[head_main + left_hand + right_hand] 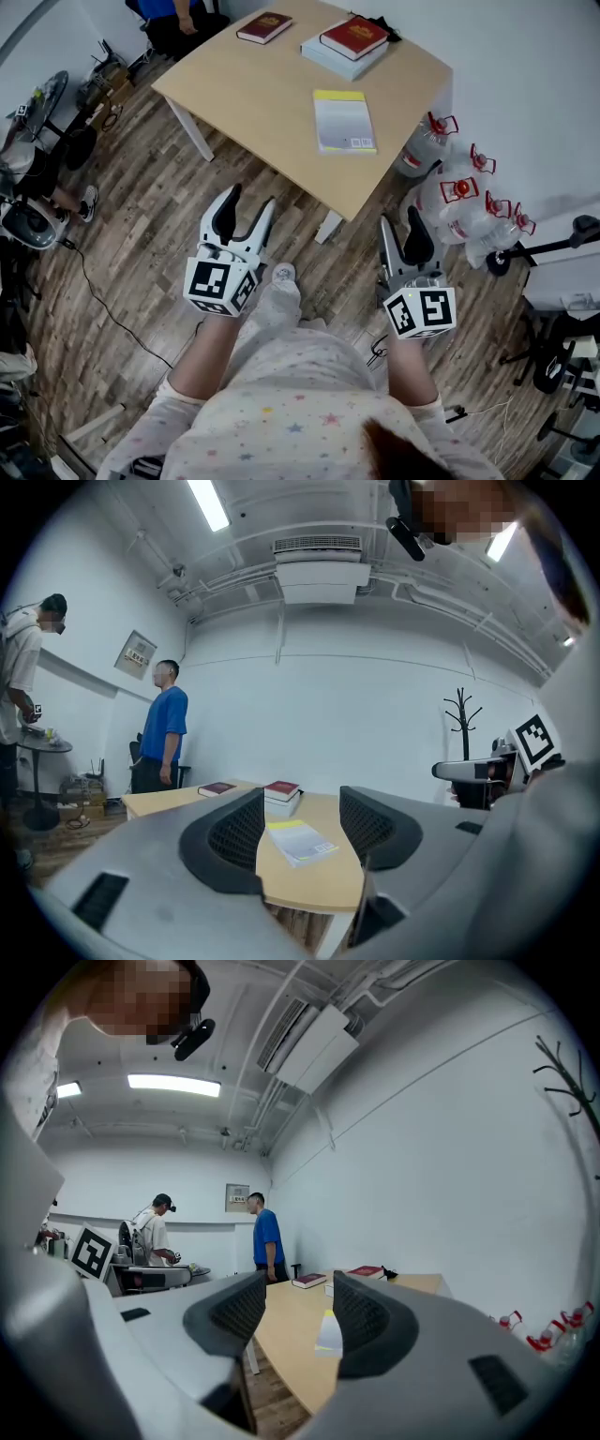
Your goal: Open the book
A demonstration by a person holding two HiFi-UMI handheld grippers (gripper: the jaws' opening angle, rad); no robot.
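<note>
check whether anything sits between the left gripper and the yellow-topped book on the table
Nothing visible does. The left gripper, fingers open and empty, faces the yellow-topped book with only floor and bare table top between.

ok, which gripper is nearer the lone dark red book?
Left. The left gripper is short of the table, roughly in line with the dark red book; the right gripper is farther off to its right.

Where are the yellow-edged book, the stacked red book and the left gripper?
yellow-edged book (344, 124), head view, cover centre.
stacked red book (354, 37), head view, cover centre.
left gripper (251, 196), head view, between its fingertips.
</note>
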